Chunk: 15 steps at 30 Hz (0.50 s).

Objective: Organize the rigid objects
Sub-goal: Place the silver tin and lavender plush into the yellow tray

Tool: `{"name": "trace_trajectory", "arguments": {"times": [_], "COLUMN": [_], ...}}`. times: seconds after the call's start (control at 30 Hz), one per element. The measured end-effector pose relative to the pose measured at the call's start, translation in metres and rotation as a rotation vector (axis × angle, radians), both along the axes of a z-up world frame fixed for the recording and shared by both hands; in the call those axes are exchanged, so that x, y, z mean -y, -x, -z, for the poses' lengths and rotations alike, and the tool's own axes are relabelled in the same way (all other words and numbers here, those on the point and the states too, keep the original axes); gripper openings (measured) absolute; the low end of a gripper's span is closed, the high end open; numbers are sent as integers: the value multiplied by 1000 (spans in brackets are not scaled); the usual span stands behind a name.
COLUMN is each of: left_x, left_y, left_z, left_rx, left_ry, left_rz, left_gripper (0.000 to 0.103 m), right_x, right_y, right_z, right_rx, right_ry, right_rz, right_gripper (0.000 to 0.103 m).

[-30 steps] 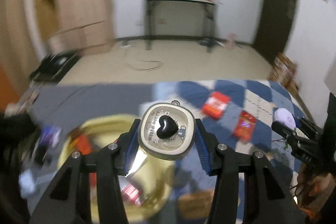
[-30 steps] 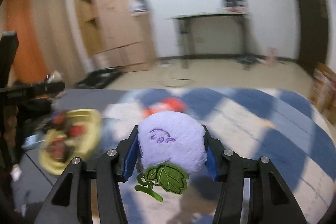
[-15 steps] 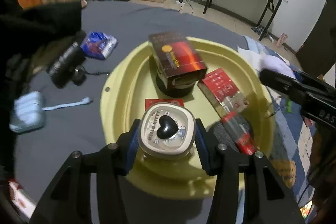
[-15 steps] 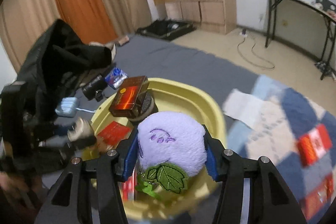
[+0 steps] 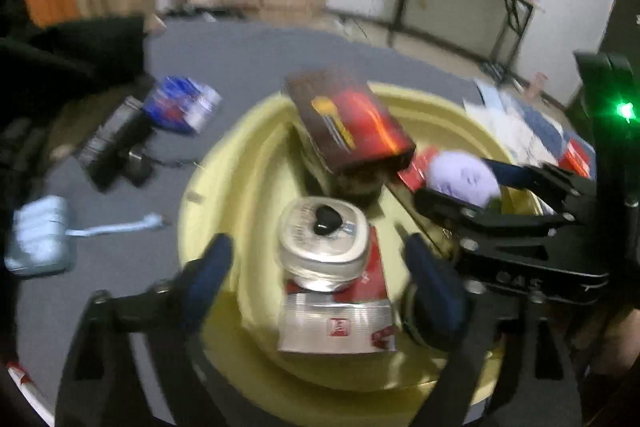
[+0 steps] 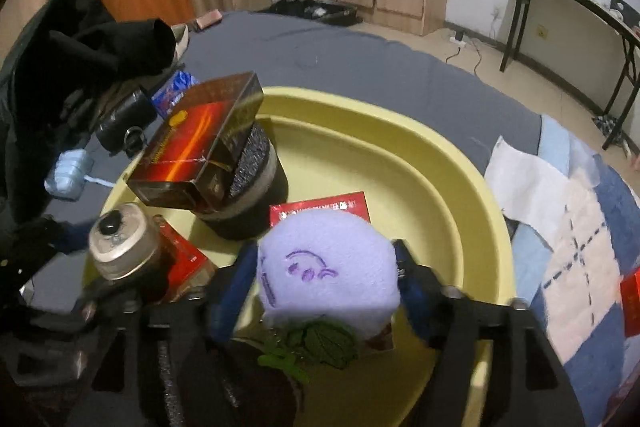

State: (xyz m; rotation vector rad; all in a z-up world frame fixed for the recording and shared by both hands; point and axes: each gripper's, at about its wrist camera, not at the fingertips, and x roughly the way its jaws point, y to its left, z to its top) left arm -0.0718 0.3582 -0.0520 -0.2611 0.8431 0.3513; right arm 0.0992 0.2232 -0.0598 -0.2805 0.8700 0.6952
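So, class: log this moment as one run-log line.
left tongs: open, tin released in basin | right tongs: shut on purple plush over basin

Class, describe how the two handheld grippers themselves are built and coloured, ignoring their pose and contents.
The left gripper and the right gripper share one build: matte black angular linkage arms with silver screw heads, ending in dark blue padded fingertips. From the left wrist view, the right gripper's black body carries a lit green light. No cables show.
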Motion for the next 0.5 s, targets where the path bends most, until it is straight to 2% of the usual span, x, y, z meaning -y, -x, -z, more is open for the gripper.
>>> {"name": "trace_trajectory", "arguments": {"times": [0.03,0.07,0.1,0.2,0.3,0.4,0.5], "left_x": [0,-2,-2,4,24,54,90], "left_y": [8,14,18,28,26,9,-10], "left_z": [-9,-16,-20,-39,-64,-89,-112], "left_rx": [29,50,63,64,81,96,122], "left_ry": [3,19,28,18,8,19,40], "left_rz": [-8,-7,-9,-16,22,72,142], "left_gripper": [100,103,103,103,103,103,103], "right_x": [2,5,15,39,76,114,169], "right_y": [2,6,10,23,39,54,76], "right_z": [-4,-6,-16,-34,-52,-64,-81], "right_rx": [19,36,54,87,117,134,180], "right_ry": [-20,-41,-73,-130,-163,-192,-221], "right_rz": [12,26,56,122,191,254,322], "right_gripper": [89,98,103,103,103,103,103]}}
